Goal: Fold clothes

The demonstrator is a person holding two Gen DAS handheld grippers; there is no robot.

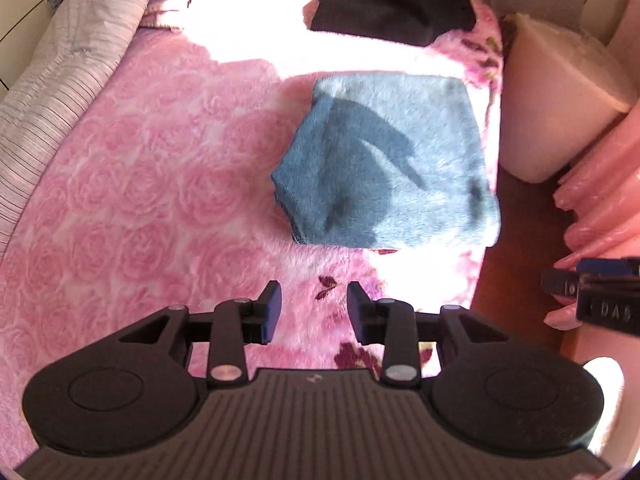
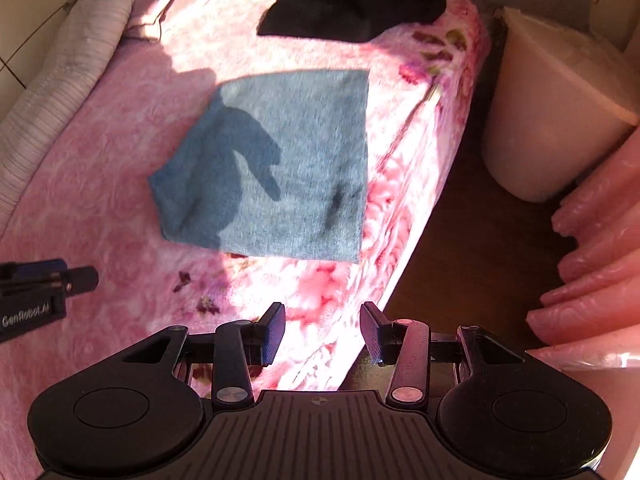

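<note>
Here my left gripper (image 1: 314,312) and right gripper (image 2: 323,334) hang spread, holding nothing. The folded blue garment (image 1: 392,164) lies beyond them on the bed (image 1: 140,184).

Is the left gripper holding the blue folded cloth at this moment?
No, the left gripper has its jaws open over the pink blanket, apart from the blue folded cloth, which lies flat beyond it.

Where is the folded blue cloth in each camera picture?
Left wrist view: the folded blue cloth lies right of the middle, on the pink blanket.
Right wrist view: the folded blue cloth lies left of the middle, near the bed's edge.
Shared landmark: the black clothes lie beyond it.
</note>
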